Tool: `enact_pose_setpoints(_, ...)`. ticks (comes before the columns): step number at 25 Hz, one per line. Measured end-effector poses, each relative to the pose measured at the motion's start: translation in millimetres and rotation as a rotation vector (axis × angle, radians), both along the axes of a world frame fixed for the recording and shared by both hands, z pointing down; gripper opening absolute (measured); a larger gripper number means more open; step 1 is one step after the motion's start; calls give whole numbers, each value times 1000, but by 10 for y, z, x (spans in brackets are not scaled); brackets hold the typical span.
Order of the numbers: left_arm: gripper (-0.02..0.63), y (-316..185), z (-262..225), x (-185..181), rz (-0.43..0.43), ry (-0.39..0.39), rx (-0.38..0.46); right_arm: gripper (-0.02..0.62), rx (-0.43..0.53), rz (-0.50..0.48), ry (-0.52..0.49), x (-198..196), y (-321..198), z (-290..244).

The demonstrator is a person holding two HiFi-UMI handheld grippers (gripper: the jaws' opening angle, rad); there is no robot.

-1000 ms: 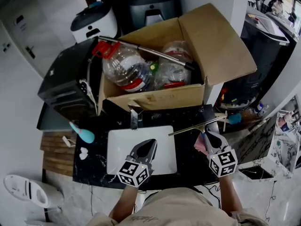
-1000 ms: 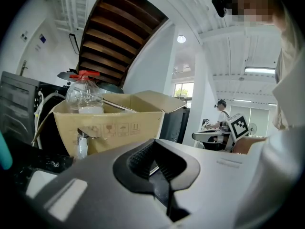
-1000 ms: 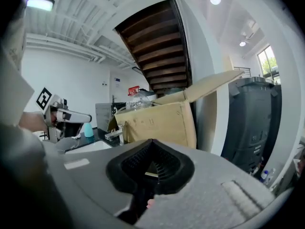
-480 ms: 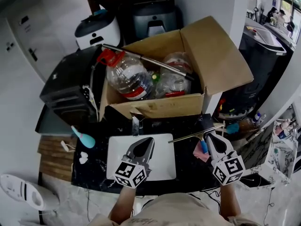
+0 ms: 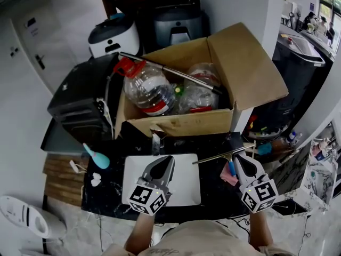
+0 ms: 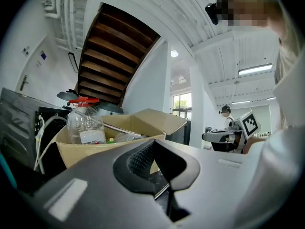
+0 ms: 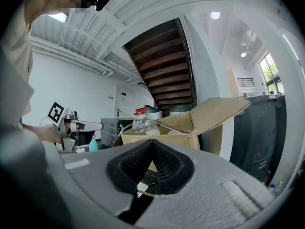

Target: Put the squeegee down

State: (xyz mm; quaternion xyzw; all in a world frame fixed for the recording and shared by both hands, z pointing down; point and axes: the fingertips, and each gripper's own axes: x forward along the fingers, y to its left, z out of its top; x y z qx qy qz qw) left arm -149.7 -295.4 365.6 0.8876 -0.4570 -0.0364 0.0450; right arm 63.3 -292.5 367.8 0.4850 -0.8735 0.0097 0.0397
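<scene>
Lying on the table [image 5: 210, 138], the squeegee [image 5: 218, 156] is looking light, stiff, thin-bladed; its blue handle [image 5: 232, 168] is offering the surest hold. The left gripper [image 5: 166, 160] and right gripper [image 5: 238, 159] are hovering pressed together, empty.

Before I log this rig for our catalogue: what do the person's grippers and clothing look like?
The left gripper and right gripper match: grey tapered jaws, black ribbed pads, a white cube with black square markers. The clothing is beige.
</scene>
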Motion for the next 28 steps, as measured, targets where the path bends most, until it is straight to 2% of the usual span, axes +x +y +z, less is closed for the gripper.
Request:
enact_pose_setpoints(16,14,20,294,10,15,24,-70,2,-71,31,5,68,28,334)
enact_pose_setpoints(22,14,-12,305,44,23,17,-70,2,-51,29,8,79,3,294)
enact_pose_setpoints(28,14,-42,469,31,20,17,-114,2,-57,35,3,98,36,323)
